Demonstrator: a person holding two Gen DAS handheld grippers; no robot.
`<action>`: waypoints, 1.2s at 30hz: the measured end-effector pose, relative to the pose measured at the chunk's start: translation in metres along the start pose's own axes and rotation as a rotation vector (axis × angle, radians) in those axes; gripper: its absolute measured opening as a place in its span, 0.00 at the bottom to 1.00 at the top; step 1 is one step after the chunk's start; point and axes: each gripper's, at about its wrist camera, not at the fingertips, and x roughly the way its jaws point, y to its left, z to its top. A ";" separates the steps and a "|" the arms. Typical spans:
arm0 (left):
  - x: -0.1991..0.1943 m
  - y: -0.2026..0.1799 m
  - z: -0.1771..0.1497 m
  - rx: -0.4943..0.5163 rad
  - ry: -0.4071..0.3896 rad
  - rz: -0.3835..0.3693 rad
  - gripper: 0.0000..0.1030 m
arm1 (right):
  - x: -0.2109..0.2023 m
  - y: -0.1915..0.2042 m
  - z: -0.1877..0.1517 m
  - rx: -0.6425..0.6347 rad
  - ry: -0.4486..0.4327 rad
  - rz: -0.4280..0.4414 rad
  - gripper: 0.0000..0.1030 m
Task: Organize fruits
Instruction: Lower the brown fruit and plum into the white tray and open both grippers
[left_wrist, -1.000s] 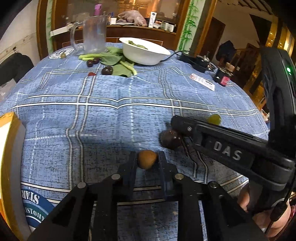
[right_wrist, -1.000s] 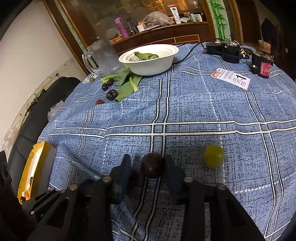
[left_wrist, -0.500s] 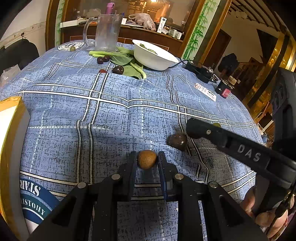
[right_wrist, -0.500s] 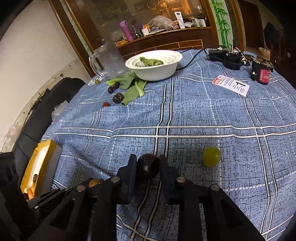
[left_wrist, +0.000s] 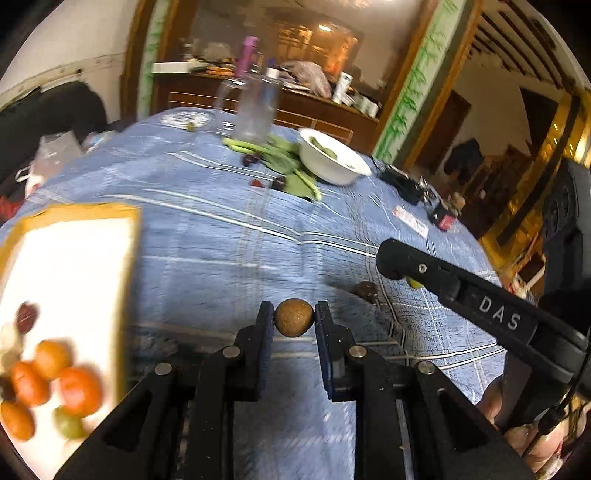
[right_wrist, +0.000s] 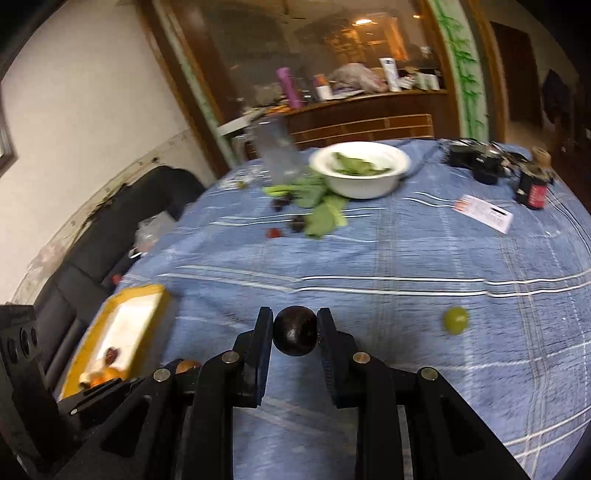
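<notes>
A blue plaid tablecloth (right_wrist: 406, 258) covers the table. At its far side a white bowl (right_wrist: 360, 170) holding green leaves stands beside a clear glass mug (right_wrist: 277, 153), more leaves (right_wrist: 321, 210) lying before them. A printed card (right_wrist: 484, 212) lies near what looks like a small dark can (right_wrist: 533, 190), blurred.

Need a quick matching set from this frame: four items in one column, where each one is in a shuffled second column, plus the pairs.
Things:
1. brown round fruit
2. dark round fruit
3. green grape
4. leafy greens

Places:
A. in the white bowl
B. loose on the blue tablecloth
C. clamped in the left gripper
D. clamped in the right gripper

Pairs: 1-C, 2-D, 3-B, 4-A
</notes>
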 end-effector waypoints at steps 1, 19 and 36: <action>-0.006 0.005 -0.001 -0.011 -0.005 0.002 0.21 | -0.002 0.009 -0.001 -0.009 0.002 0.013 0.25; -0.106 0.152 -0.054 -0.212 -0.012 0.251 0.21 | 0.042 0.188 -0.051 -0.212 0.217 0.239 0.26; -0.111 0.168 -0.065 -0.264 -0.022 0.207 0.67 | 0.101 0.207 -0.059 -0.216 0.314 0.154 0.27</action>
